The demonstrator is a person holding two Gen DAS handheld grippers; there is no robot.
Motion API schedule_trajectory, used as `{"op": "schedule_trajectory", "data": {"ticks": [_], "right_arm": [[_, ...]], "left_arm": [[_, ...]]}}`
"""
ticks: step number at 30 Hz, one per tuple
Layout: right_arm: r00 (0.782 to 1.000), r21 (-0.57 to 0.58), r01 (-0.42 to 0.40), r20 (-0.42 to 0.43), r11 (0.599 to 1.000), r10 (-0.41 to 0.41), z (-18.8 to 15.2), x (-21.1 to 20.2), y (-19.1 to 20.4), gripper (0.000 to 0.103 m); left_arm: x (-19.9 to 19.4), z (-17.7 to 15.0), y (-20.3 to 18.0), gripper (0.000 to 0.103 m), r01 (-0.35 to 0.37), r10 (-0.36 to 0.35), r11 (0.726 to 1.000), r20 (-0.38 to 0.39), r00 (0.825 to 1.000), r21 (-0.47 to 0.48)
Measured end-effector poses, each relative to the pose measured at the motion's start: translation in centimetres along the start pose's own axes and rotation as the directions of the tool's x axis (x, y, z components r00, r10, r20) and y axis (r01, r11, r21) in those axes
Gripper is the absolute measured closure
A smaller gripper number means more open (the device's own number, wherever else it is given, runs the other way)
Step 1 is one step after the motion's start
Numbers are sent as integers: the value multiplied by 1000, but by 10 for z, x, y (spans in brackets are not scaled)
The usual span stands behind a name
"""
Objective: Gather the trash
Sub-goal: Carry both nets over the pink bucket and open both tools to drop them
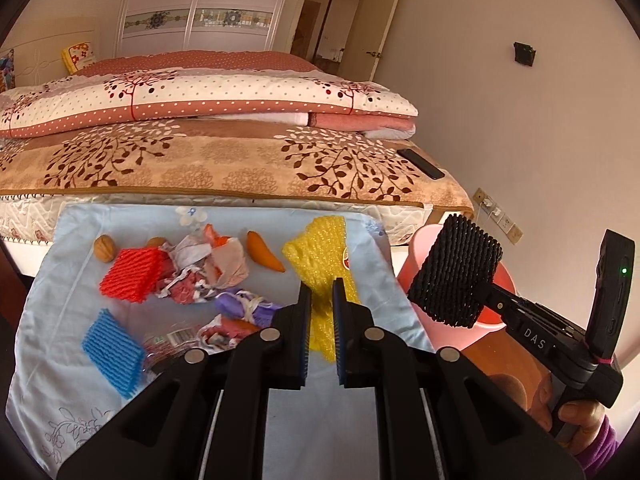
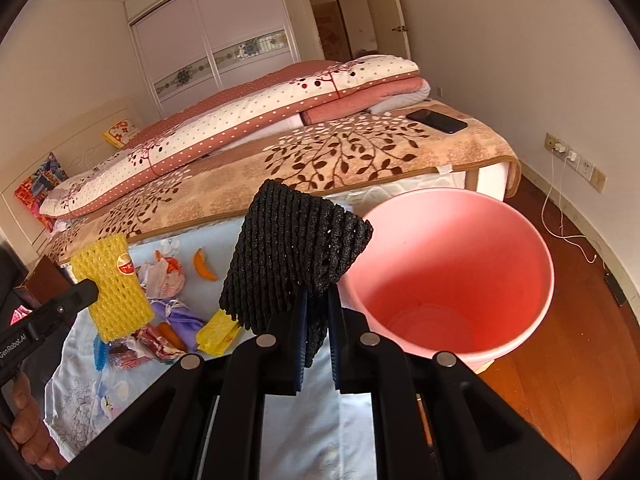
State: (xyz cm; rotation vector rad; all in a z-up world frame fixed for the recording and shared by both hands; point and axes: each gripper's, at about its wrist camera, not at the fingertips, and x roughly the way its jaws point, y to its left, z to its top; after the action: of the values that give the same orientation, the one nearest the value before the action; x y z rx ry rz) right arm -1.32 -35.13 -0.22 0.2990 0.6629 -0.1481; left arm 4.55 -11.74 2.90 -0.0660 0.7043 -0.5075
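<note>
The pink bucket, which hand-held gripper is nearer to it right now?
Right. The right hand-held gripper, clamping black foam netting, sits beside the pink bucket; the left hand-held gripper, holding yellow netting, is over the cloth, farther away.

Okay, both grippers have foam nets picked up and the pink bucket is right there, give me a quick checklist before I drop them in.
1. Right gripper clamped on the black foam net: ok.
2. Left gripper clamped on the yellow foam net: ok.
3. Pink bucket upright, mouth open: ok.
4. Black net over the bucket's mouth: not ok; in the right wrist view it hangs left of the rim.
5. Yellow net near the bucket: not ok; it is over the blue cloth.
6. Trash left on the cloth: not ok; red foam net, blue foam net and crumpled wrappers remain.
</note>
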Motion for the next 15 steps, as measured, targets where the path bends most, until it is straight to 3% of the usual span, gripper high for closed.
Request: {"op": "schedule_trajectory", "data": {"ticks": [15], "right_arm": [[977, 81, 211, 3, 974, -212, 4, 0, -83, 94]], "left_arm": [[60, 13, -111, 93, 144, -135, 966, -57, 989, 213]]}}
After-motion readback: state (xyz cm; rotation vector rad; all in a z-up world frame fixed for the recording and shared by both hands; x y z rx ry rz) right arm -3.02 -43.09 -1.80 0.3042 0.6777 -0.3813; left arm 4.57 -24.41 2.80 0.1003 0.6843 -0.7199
